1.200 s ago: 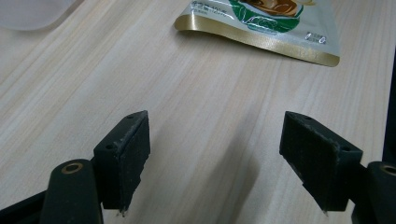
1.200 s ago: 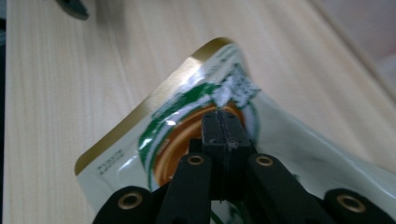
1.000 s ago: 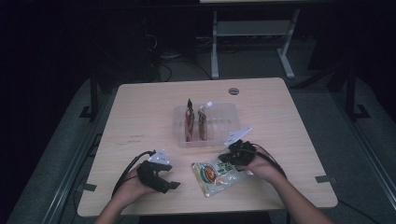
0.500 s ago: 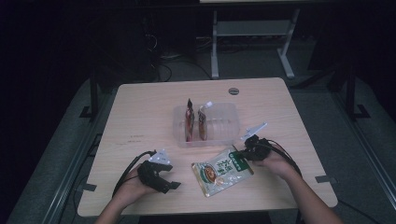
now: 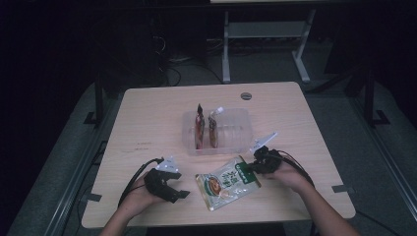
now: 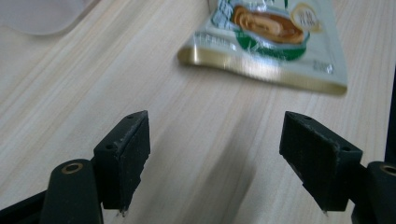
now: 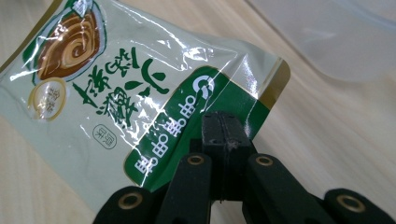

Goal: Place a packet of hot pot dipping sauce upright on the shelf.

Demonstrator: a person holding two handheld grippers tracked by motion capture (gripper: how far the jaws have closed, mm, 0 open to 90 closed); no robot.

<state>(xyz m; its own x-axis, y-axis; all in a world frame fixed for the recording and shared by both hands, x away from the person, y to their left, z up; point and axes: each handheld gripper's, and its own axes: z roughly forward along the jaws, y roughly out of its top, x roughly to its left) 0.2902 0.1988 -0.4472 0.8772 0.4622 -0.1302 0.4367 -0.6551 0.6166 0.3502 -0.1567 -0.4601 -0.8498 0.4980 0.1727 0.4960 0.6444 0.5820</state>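
1. The snack pouch (image 5: 227, 182) lies flat on the table (image 5: 147, 123) near its front edge, between the two hands and just in front of the clear tray (image 5: 236, 140); its green-banded end points toward the right gripper (image 5: 256, 165)
2. In the right gripper view the right gripper (image 7: 224, 135) has its jaws pressed together with the pouch's green corner (image 7: 219, 107) pinched between the pads, so it holds the pouch by a thin edge of film
3. The left gripper (image 5: 173, 191) rests low over bare wood to the pouch's left; in its own view the left gripper (image 6: 224, 158) shows jaws wide apart with nothing between them, and the pouch's gold-edged end (image 6: 266, 42) lies ahead, apart from it
4. The tray already holds two dark sachets (image 5: 205, 132) standing upright in its left part
5. Risk, as I judge it: the grip is on a glossy corner only, so a lift could let the film slide out, or the pouch could swing and fold. Carried low toward the tray, it could knock the standing sachets or catch the near wall
6. Hard to tell: how deep the pads bite past the seal, since the jaws cover it; the tray's dividers are faint in the high view, and the room beyond the table is too dark to read
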